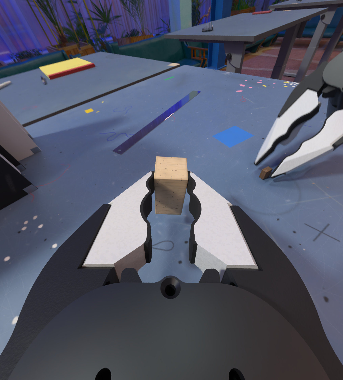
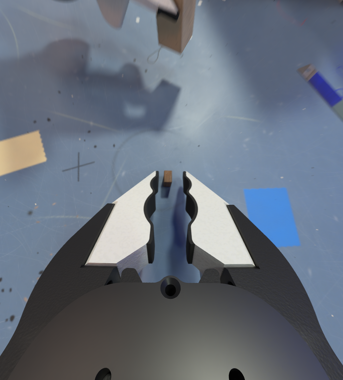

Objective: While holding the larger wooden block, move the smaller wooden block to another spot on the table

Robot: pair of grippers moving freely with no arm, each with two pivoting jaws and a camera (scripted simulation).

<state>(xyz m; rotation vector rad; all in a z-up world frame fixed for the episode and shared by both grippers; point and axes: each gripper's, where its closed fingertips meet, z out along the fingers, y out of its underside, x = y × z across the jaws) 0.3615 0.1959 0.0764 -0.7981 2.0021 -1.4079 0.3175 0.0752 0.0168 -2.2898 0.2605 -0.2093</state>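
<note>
Your left tool [image 1: 170,174] pinches the larger wooden block [image 1: 170,185] clear of the worktop [image 1: 207,205], so the hold is done. Your right tool [image 2: 170,174] is spread around the smaller wooden block [image 2: 167,178], which sits ungrasped on the worktop: gripping and moving it remain.

Pale speckled larger wooden block [image 1: 170,185], dark brown smaller wooden block [image 2: 167,178], scuffed blue-grey table [image 1: 207,205], blue square patch [image 1: 233,136]
</note>
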